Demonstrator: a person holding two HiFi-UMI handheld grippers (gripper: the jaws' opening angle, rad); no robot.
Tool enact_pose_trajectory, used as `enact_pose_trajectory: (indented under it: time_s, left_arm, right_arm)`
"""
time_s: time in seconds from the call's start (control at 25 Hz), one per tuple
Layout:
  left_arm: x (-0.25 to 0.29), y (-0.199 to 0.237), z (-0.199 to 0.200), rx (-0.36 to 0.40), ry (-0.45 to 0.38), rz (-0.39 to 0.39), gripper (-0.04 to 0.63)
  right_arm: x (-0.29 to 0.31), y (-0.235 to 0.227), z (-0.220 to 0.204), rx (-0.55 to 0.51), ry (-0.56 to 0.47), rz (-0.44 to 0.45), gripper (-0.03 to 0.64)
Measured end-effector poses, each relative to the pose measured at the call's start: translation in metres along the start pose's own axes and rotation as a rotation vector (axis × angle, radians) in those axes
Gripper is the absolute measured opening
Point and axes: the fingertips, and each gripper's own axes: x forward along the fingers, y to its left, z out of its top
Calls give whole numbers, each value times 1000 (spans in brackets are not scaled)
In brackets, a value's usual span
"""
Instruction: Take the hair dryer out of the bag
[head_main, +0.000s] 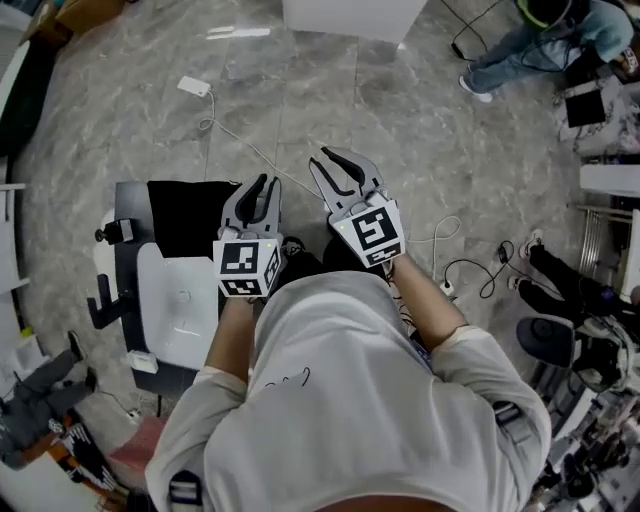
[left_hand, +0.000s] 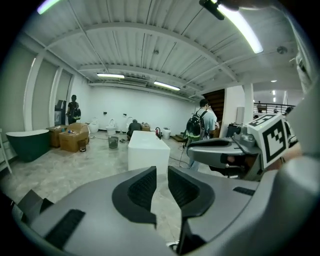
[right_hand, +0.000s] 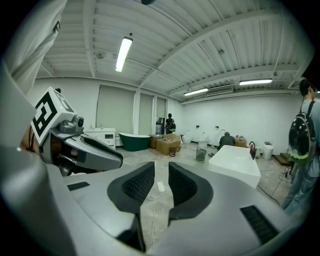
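No hair dryer shows in any view. A black, flat, bag-like shape (head_main: 186, 214) lies at the far end of a white-topped stand (head_main: 178, 300) to my left; I cannot tell what it holds. In the head view my left gripper (head_main: 264, 188) and right gripper (head_main: 322, 160) are held side by side before my chest, above the marble floor, both pointing away from me. In its own view, each gripper's jaws stand a narrow slit apart with nothing between them: left gripper (left_hand: 161, 173), right gripper (right_hand: 161, 168). The right gripper (left_hand: 225, 150) also shows beside the left.
A white block (left_hand: 147, 152) stands ahead on the floor, also seen from the right (right_hand: 235, 163). A white adapter (head_main: 194, 86) with its cable trails across the floor. A person (head_main: 535, 40) sits at the far right, another with a backpack (left_hand: 200, 128) stands beyond the block. Stands and cables crowd the right edge.
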Motion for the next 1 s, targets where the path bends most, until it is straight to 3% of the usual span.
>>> enact_pose_trajectory:
  time_s: [0.16,0.36,0.56,0.76,1.0]
  left_arm:
    - [0,23,-10,-18,53,160,80]
    - [-23,37,-47,-139,138,365,80]
    - [-44,40,-82,-225,185,513,80]
    - [-68,40,-135,-290,278,575,80]
    - [-75,53,-178,-280,384,588,80]
  right_arm:
    - [42,5,2,-43,18,196,75]
    - [69,41,-7,-110,21,456,75]
    - [75,71,-41,-127,103,625,75]
    - [65,110,-75,-143,176,738,75]
    - [58,129,-104,-151,247,765,75]
